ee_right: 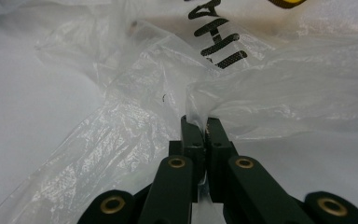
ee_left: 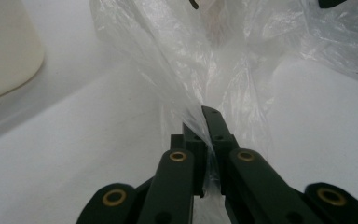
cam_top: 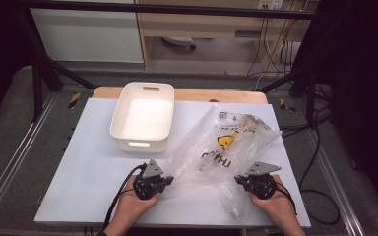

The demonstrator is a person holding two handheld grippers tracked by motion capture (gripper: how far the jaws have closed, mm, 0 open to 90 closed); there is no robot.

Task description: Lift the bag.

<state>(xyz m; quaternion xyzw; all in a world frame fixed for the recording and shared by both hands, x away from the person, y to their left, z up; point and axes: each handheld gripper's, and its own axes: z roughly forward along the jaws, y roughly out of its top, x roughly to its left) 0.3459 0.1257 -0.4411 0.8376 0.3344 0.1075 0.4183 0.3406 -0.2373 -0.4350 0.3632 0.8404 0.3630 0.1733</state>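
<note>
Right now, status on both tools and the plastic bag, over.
Left tool shut on the plastic bag, near edge. Right tool shut on its film too. Bag lies crumpled on the white table. White bin beside it, apart. Nothing in the way.

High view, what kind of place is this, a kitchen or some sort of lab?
Most likely a lab or recording workstation, not a kitchen. A white table stands inside a black metal frame, loose cables hang by the back wall, and a person works with hand-held grippers on a plastic bag.
</note>
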